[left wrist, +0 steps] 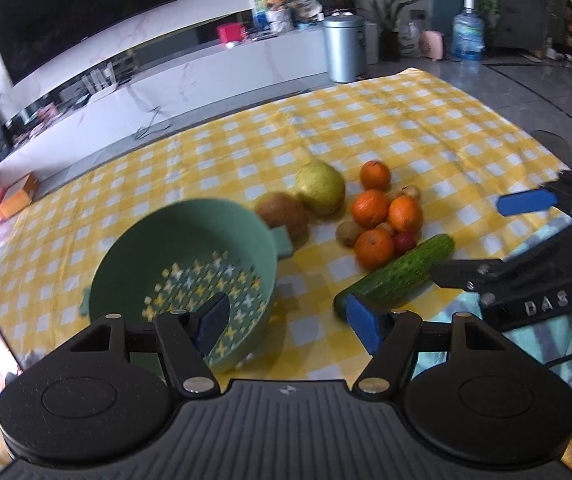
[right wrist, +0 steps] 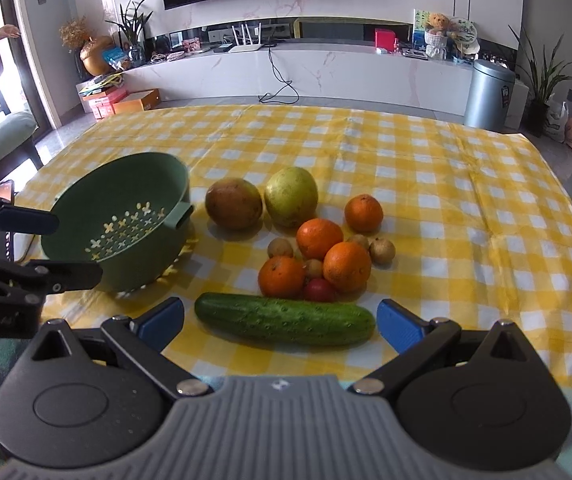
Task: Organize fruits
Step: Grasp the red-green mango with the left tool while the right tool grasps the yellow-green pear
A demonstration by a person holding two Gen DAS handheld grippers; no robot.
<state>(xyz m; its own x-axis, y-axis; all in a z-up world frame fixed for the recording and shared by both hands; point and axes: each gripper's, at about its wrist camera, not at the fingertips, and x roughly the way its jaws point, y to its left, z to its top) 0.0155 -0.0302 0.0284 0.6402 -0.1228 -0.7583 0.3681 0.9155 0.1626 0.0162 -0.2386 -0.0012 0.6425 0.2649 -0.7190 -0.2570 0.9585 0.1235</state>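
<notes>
Both the left gripper and the right gripper share a black frame with round side discs, silver pivot screws, a ribbed grey centre plate bearing a small emblem, and blue-padded fingers.

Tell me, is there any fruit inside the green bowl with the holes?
No, the green bowl shows only its bare perforated bottom, while the oranges and cucumber lie on the checked tablecloth beside it.
</notes>
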